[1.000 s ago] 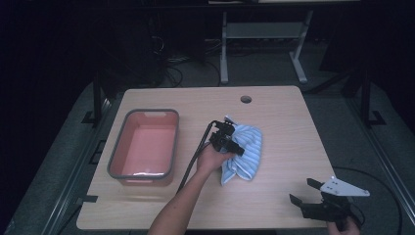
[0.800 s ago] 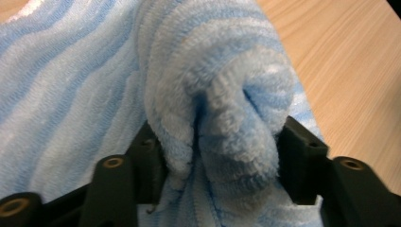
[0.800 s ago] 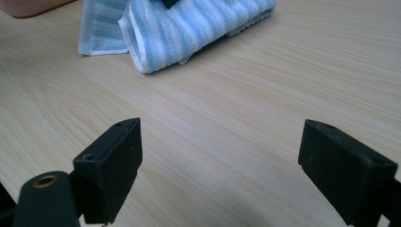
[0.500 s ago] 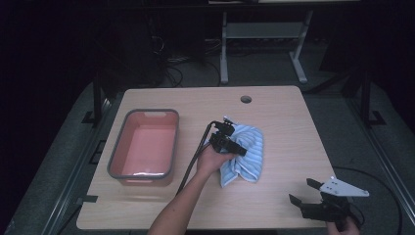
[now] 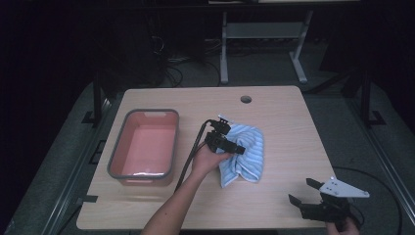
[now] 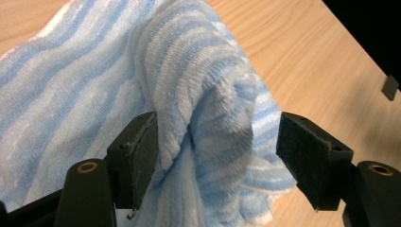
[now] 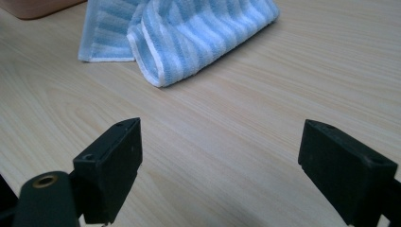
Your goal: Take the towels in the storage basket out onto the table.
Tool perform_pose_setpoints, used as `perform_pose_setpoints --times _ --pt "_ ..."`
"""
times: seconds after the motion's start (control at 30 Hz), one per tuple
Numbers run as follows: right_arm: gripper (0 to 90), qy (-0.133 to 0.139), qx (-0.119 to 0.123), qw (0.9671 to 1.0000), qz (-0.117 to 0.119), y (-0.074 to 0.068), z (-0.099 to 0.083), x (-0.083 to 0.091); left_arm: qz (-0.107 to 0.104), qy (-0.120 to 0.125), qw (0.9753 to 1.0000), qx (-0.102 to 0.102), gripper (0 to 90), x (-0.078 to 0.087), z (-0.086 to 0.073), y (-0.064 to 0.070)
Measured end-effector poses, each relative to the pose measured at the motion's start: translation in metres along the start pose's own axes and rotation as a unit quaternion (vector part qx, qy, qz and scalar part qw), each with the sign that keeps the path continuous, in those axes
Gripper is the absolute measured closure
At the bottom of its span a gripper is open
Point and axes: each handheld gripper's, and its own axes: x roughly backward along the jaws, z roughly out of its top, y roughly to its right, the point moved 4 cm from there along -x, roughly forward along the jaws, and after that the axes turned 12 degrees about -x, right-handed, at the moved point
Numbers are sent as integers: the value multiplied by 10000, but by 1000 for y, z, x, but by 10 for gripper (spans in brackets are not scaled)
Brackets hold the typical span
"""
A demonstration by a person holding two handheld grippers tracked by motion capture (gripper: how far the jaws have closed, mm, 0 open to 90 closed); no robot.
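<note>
A light blue striped towel [image 5: 248, 152] lies crumpled in the middle of the wooden table [image 5: 293, 127]. My left gripper [image 5: 240, 149] is at the towel's left side, and a hand holds it. In the left gripper view, the left gripper [image 6: 217, 156] is open with a raised fold of the towel [image 6: 94, 71] between its jaws, and the left pad touches the cloth. My right gripper [image 5: 299, 191] is open over the table's front right edge, well clear of the towel. In the right gripper view, the right gripper [image 7: 220, 156] has bare wood between its jaws and the towel [image 7: 189, 28] lies farther ahead.
A pink tub with a grey rim [image 5: 142, 112] stands at the table's left side, and its corner [image 7: 38, 7] shows in the right gripper view. A cable hole [image 5: 245, 99] is at the back of the table. A metal stand [image 5: 264, 34] is on the floor beyond.
</note>
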Motion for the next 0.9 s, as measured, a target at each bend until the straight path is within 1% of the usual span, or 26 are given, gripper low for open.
perform_pose_setpoints --times 0.07,0.13,0.17,0.27,0.33,0.4,0.47,0.5,0.57,0.6,0.63,0.7,0.77,0.83,0.9 --pt "137 -4 -1 10000 -15 0 0 0 -4 -6 10000 -31 296 2 -1 1" --pt "137 26 -3 10000 -21 1 1 0 -50 19 10000 -2 281 4 -3 2" --pt "137 12 -38 10000 -24 0 1 -1 -60 25 10000 -9 280 5 -3 2" --pt "137 -20 -42 10000 -34 1 1 -1 -71 36 10000 -37 279 7 -4 5" --pt "137 -4 -27 10000 -45 2 1 -1 -62 38 10000 -59 274 10 -6 6" --pt "137 -12 -53 10000 -56 2 1 -1 -58 15 9999 -131 272 13 -7 6" --pt "137 -13 -66 10000 -60 2 1 -2 -22 6 9998 -214 270 17 -8 6" --pt "137 -8 -72 10000 -68 2 1 -2 20 10 9998 -208 270 19 -8 7" --pt "137 12 -64 10000 -64 2 1 -3 159 -6 9993 -334 270 24 -9 5" --pt "137 12 -64 10000 -64 2 1 -3 148 39 9995 -294 270 25 -10 6" --pt "137 4 -58 10000 -64 1 1 -3 65 84 9996 -259 270 28 -11 6" --pt "137 -12 -45 10000 -62 0 2 -4 105 111 9994 -305 270 31 -12 6" --pt "137 -34 -37 10000 -67 0 1 -4 63 130 9995 -267 270 34 -15 8" --pt "137 -32 -38 10000 -72 0 1 -4 66 103 9994 -314 269 37 -17 8" --pt "137 -24 -32 10000 -76 0 2 -5 60 119 9994 -312 270 40 -21 7"
